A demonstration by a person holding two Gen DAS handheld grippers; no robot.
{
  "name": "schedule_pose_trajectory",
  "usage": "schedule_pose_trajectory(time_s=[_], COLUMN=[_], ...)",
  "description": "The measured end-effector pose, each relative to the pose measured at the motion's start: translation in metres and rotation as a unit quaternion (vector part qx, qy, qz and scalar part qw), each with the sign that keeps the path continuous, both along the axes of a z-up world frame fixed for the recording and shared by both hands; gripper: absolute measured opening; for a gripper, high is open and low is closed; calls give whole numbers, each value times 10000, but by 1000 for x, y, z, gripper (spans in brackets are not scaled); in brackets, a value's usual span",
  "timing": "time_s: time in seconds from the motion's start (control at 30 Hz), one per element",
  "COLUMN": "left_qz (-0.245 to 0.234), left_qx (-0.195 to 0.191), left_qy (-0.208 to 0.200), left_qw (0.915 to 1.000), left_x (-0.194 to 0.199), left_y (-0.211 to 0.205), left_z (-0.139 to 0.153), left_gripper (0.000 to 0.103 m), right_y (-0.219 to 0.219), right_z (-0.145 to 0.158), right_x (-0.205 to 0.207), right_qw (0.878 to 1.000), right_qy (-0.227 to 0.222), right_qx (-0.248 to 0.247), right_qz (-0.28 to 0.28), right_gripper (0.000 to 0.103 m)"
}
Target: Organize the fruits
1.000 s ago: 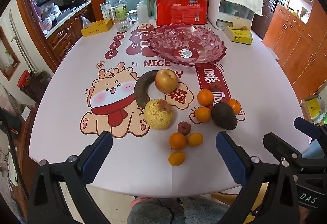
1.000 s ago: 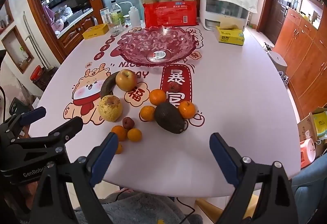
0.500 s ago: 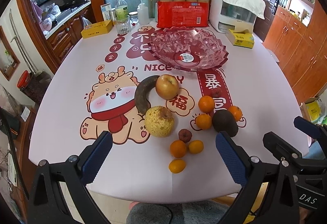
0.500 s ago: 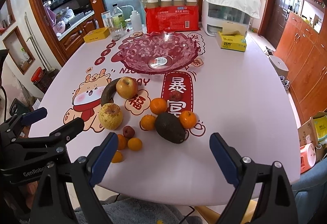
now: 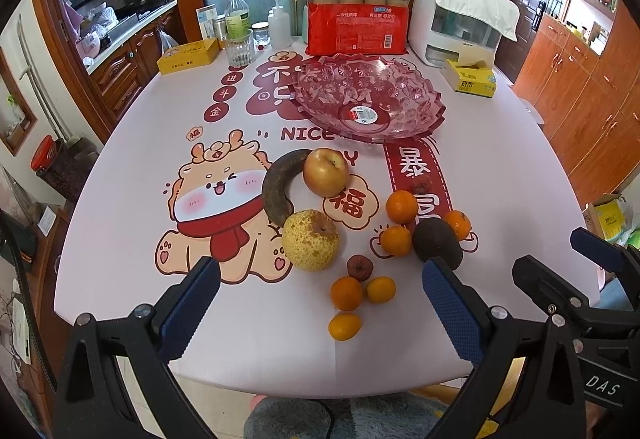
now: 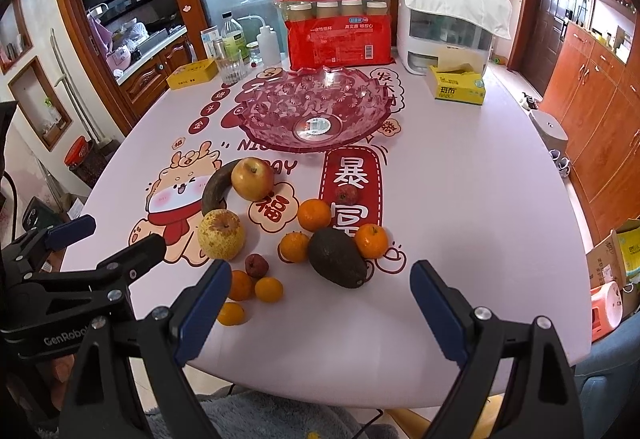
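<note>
Both tongs spread wide, empty: left tongs (image 5: pixel 320 303) and right tongs (image 6: pixel 320 297) hover over the counter's near edge. Fruit lies loose toward that edge; glass bowl (image 5: pixel 424 95) sits empty nearer the far edge.

Risks: kumquat (image 5: pixel 345 326) lies closest to the near edge, and a nudge could roll it off. Pear (image 5: pixel 311 245) is round and wide, likely to slip from the pads. Avocado (image 6: pixel 337 257) touches two mandarins, so lifting it may scatter them.

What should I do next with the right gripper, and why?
Probably ease the right gripper forward and down around the avocado. It is open and empty, the avocado lies nearest ahead between its fingers, every fruit is on the table, and the bowl holds nothing.
</note>
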State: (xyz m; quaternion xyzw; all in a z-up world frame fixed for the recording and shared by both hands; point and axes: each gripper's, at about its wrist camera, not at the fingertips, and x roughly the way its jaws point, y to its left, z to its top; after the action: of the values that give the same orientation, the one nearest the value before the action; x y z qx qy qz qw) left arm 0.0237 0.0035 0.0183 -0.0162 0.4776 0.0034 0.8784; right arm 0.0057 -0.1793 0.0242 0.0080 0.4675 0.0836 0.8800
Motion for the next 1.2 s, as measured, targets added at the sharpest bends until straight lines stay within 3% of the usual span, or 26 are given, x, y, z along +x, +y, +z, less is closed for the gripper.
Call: schedule_pose_trajectory(time_s=[0.53, 1.2], left_qz=[72, 416], left_qx=[-1, 0], left_qy=[-3, -237], left_qw=[10000, 9989], left_x=[-11, -27], left_y=[-2, -8], left_z=[4, 35], left_gripper=[101, 101], right_y=[-4, -23], right_z=[3, 16], right_x=[-7, -11], right_qw=[9998, 9984], right_qy=[-116, -353], right_qx=[150, 355], right_qz=[116, 268], right_gripper=[91, 91])
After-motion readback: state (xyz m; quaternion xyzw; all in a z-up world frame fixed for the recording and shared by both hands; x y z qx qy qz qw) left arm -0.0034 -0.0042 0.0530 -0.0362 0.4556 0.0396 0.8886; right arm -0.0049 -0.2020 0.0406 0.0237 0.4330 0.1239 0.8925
